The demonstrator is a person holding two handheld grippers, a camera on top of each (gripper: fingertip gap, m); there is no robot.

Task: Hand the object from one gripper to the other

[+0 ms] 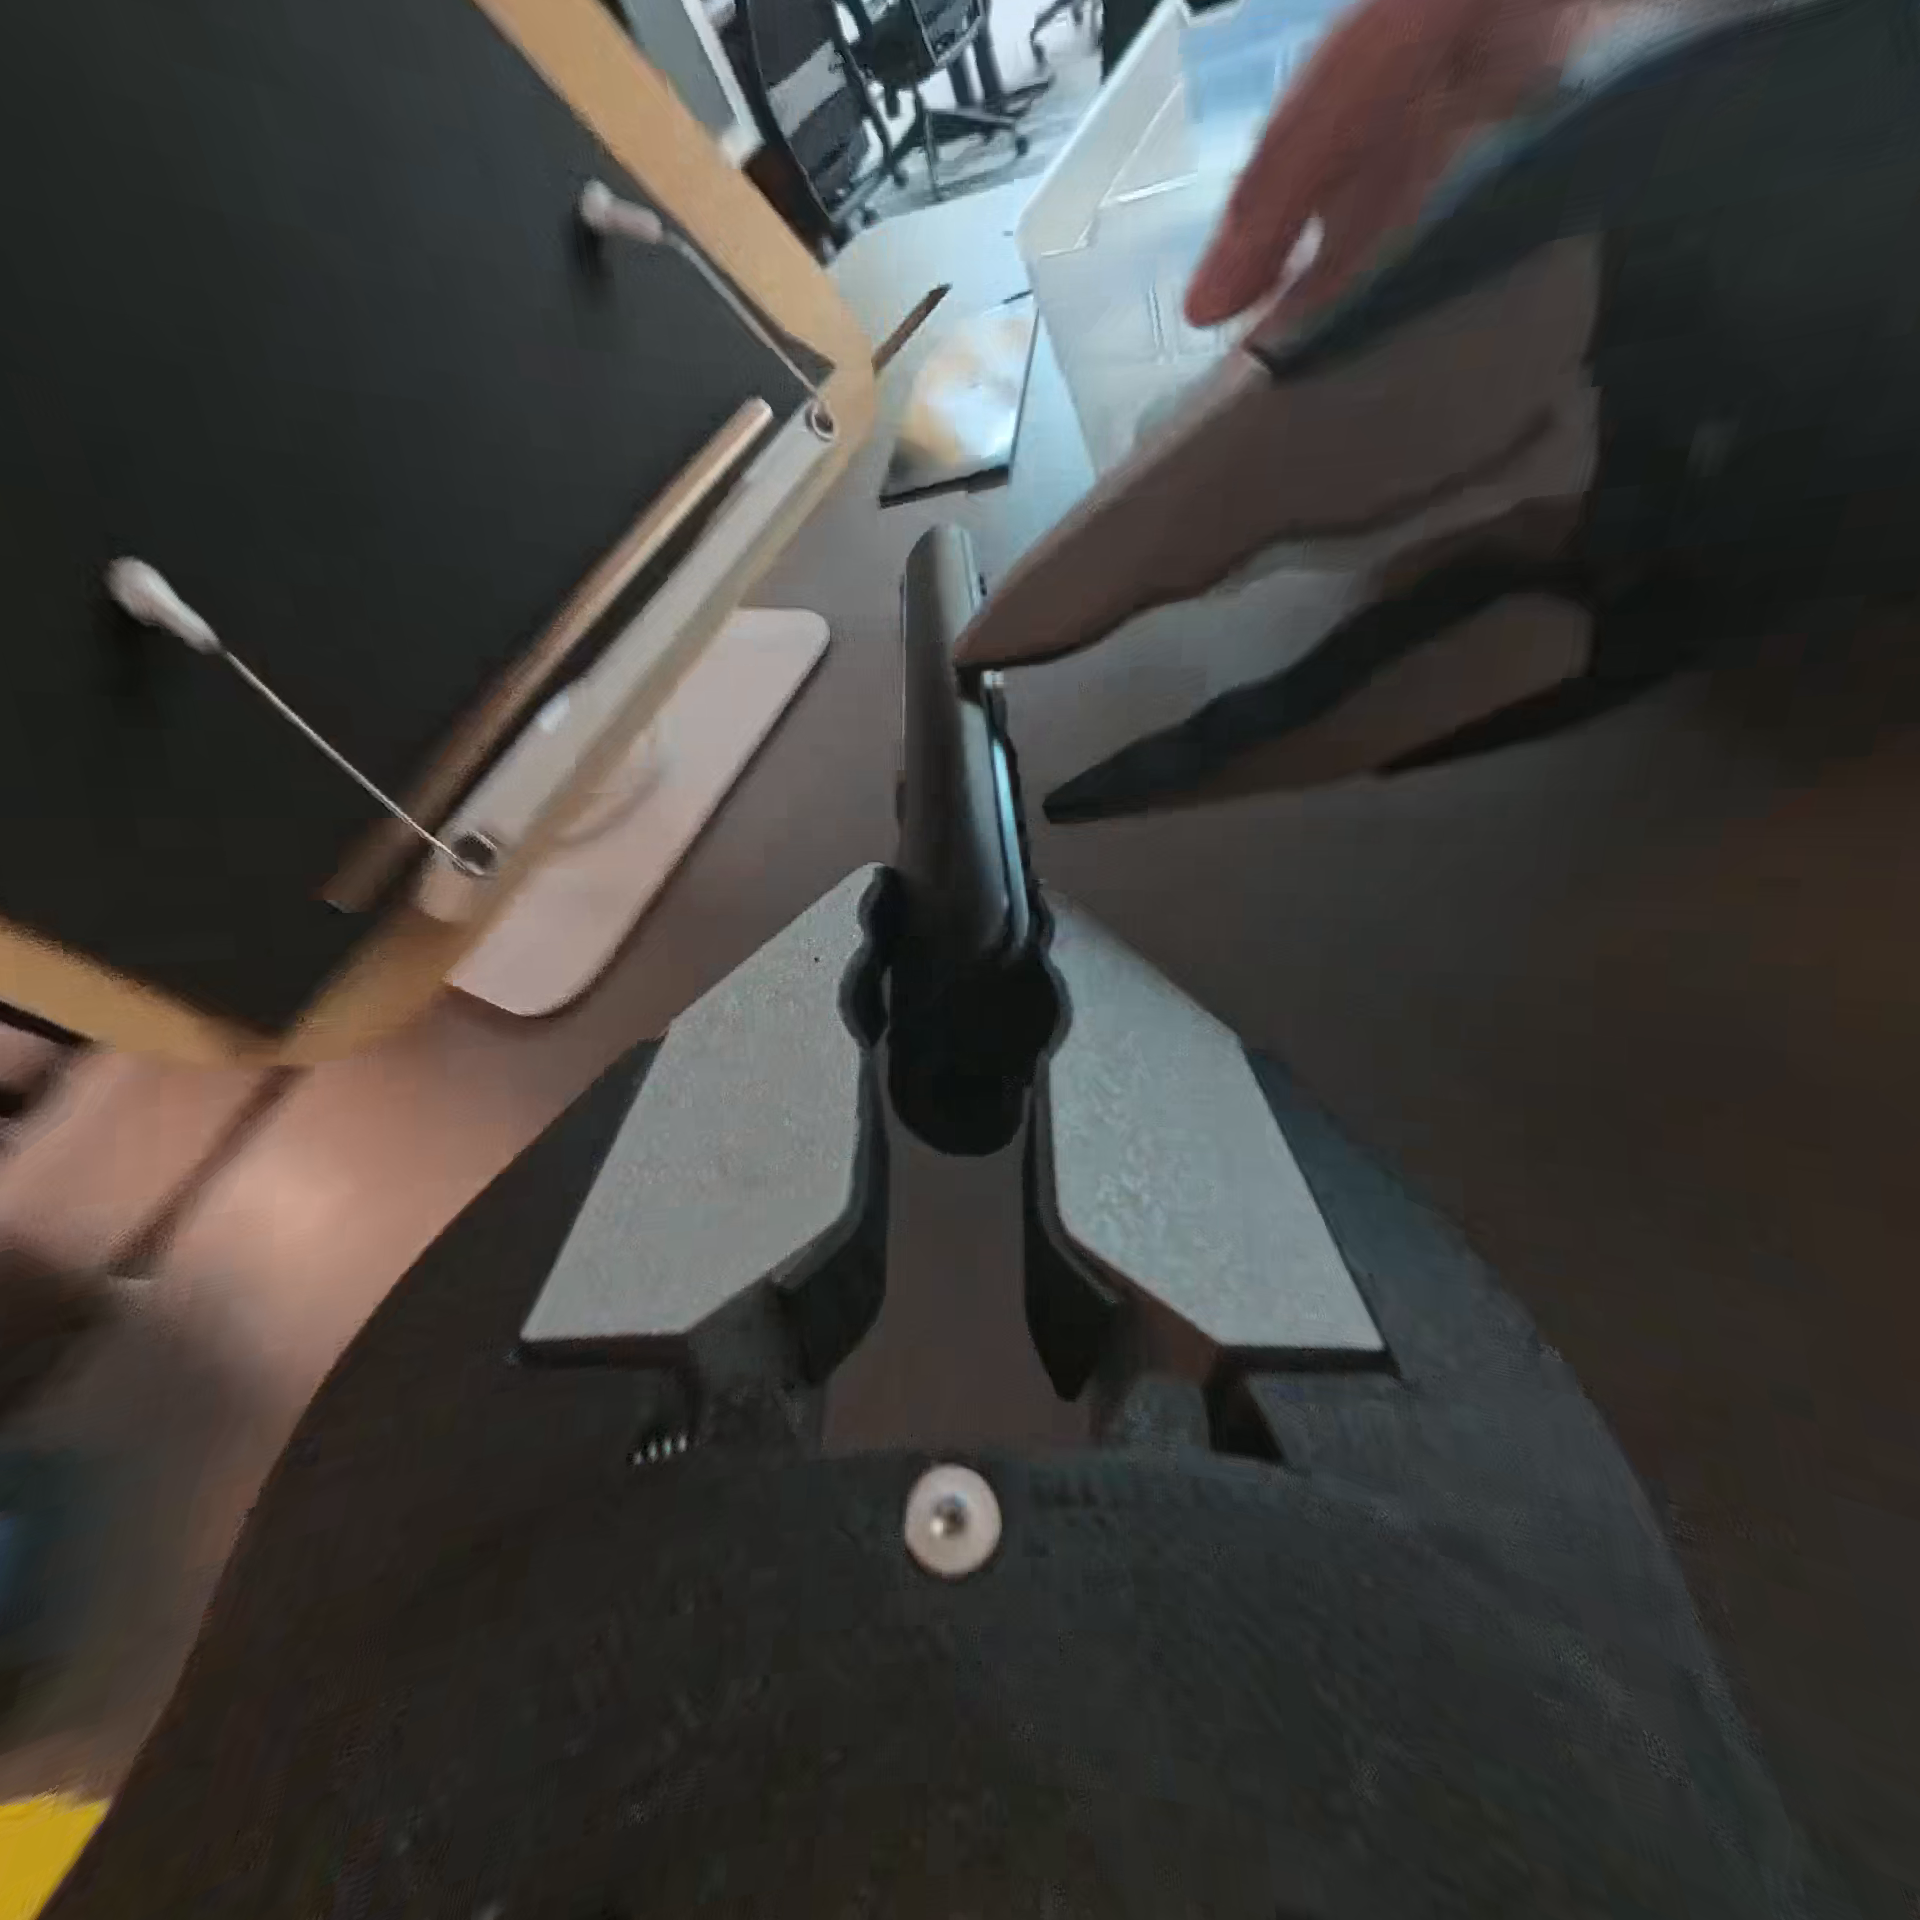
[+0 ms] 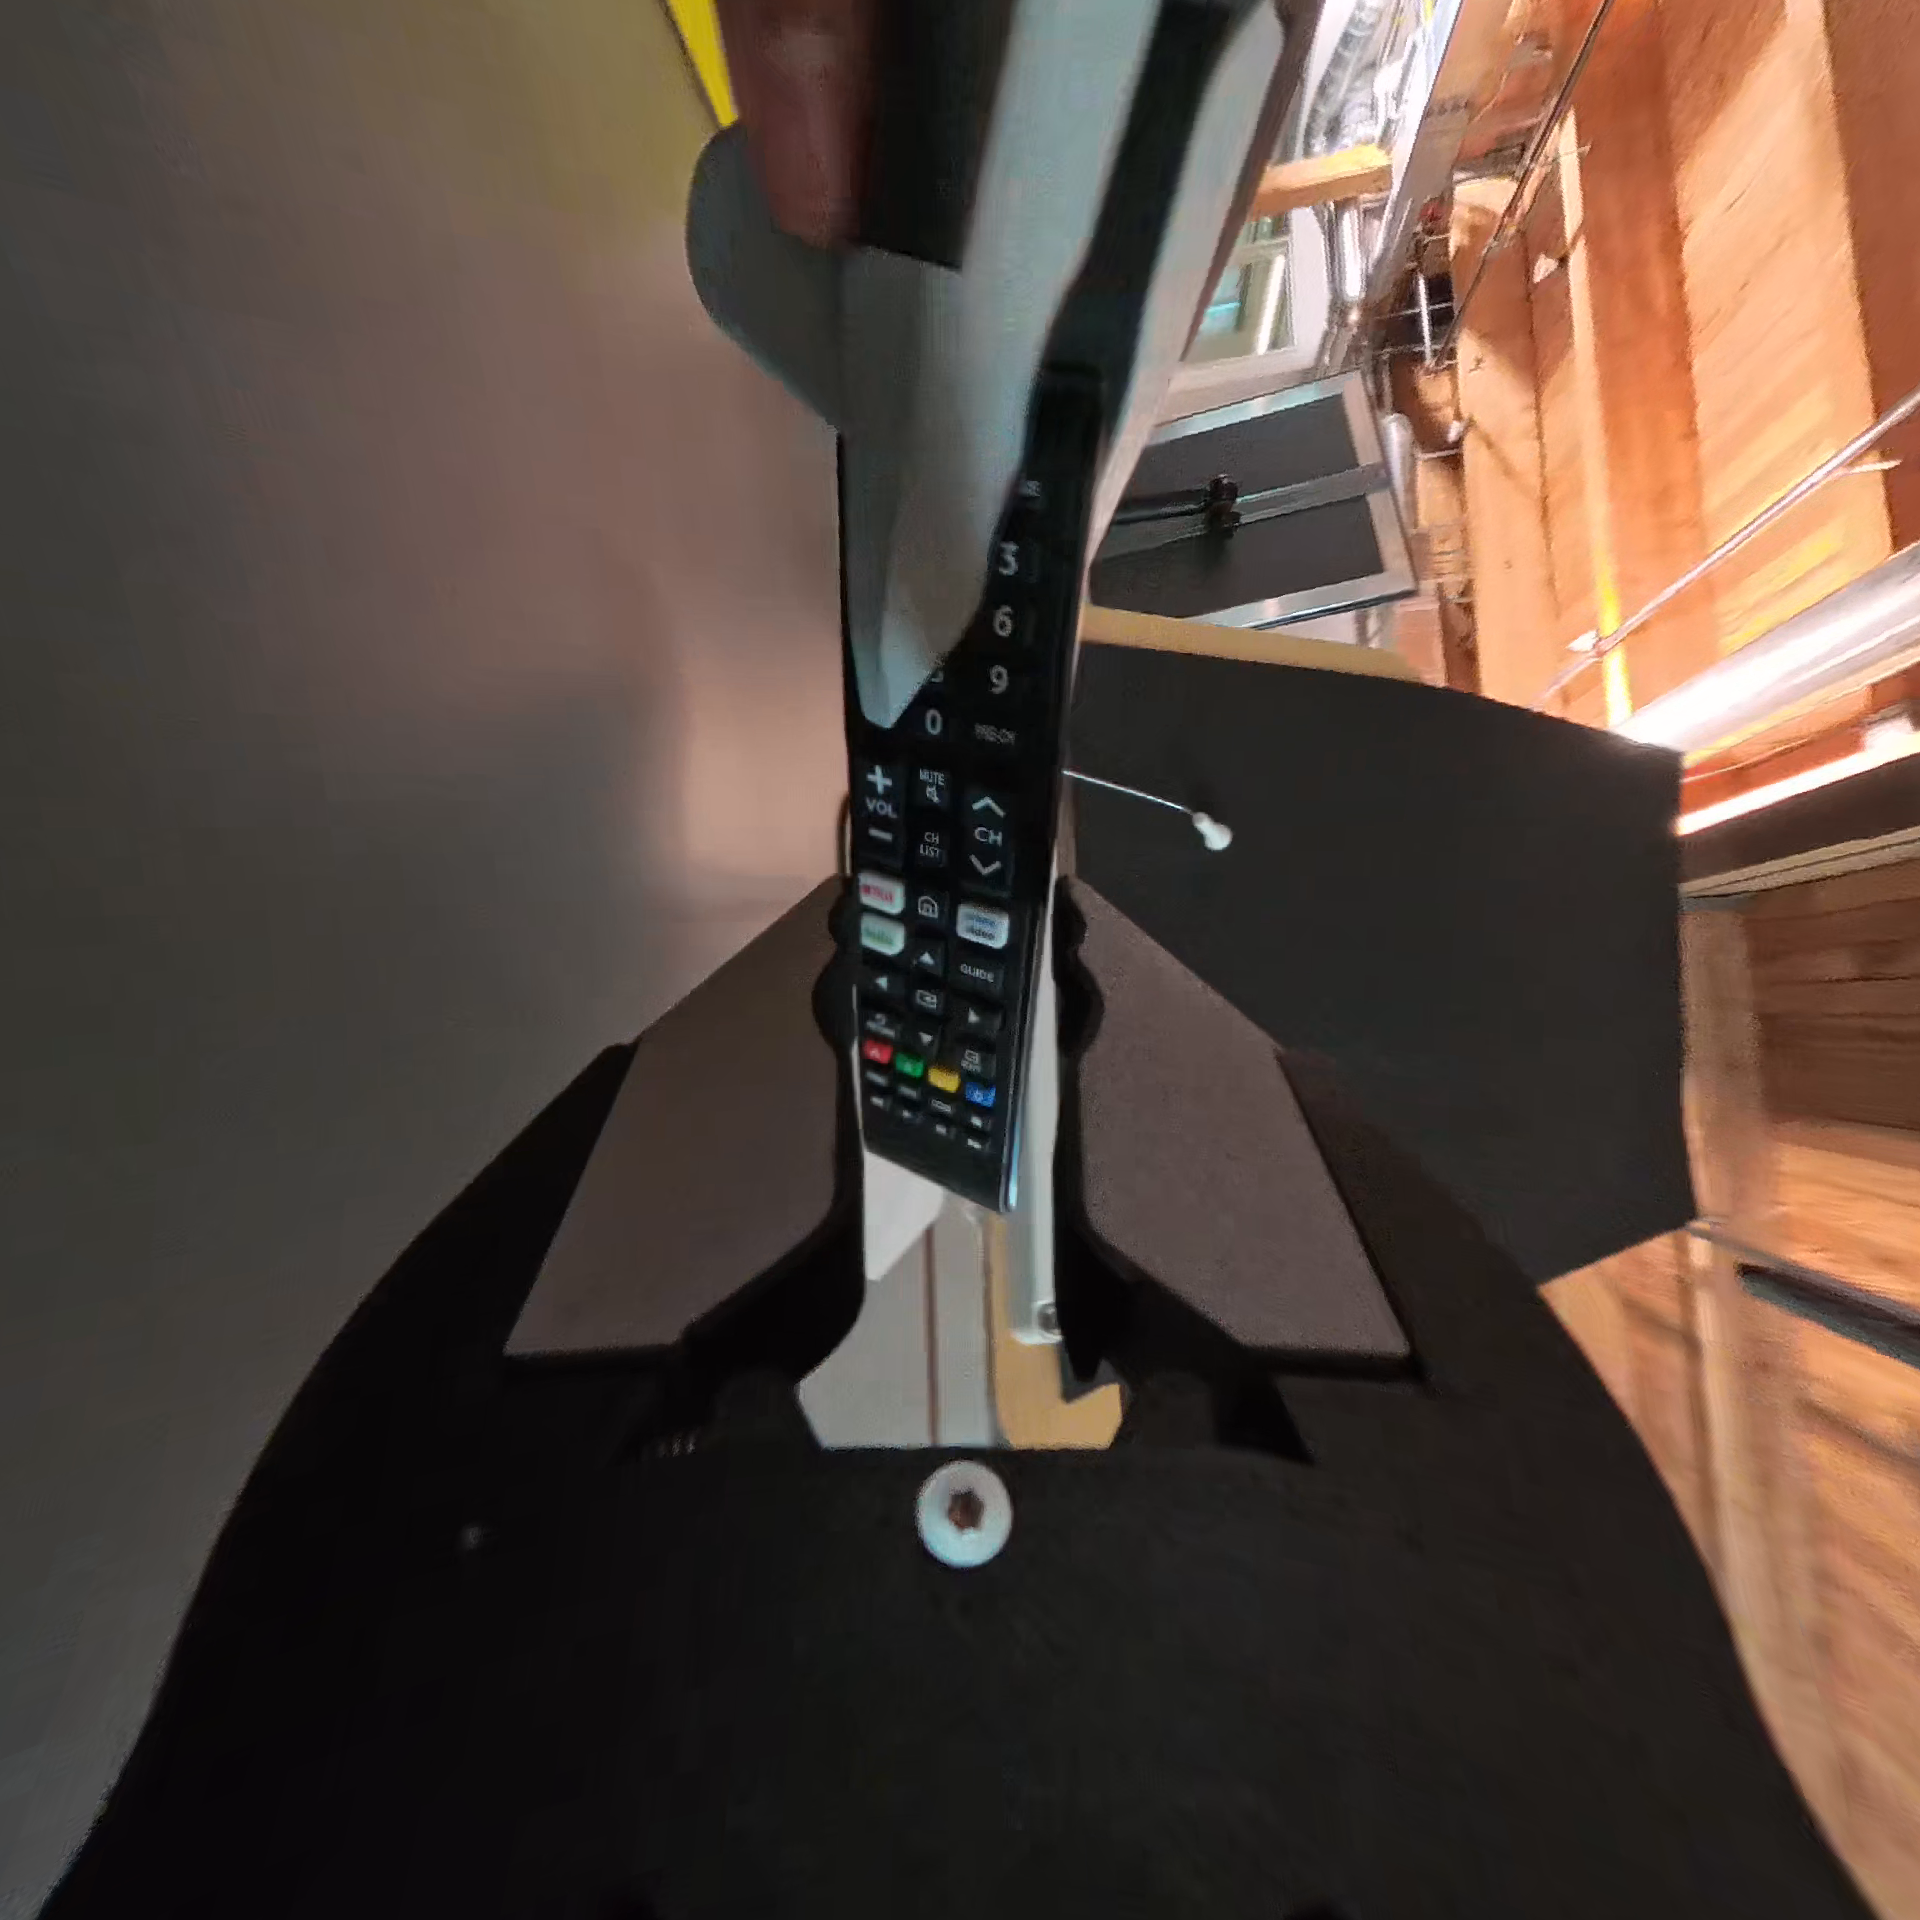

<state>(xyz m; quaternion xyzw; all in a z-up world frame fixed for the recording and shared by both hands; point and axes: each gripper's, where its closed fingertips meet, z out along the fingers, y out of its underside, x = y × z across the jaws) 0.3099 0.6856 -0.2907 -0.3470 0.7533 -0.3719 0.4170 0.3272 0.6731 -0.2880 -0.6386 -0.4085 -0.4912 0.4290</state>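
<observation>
A black remote control (image 1: 961, 748) is held in mid-air between the two grippers, above a dark brown table (image 1: 1351, 1039). The left gripper (image 1: 961, 935) is clenched on one end of it, its grey fingers (image 1: 748, 1122) pressed against both sides of the narrow body. In the right wrist view the remote control (image 2: 940, 935) shows its button face, and the right gripper (image 2: 945, 997) has its dark fingers (image 2: 727, 1143) closed in on the remote's two long edges near its lower end, so it seems to grasp it too. In the left wrist view the right gripper (image 1: 1018, 727) comes in from the right, its pointed tips on either side of the remote's middle. A black board with a pale wooden edge (image 1: 312, 416) stands to the left on the table.
</observation>
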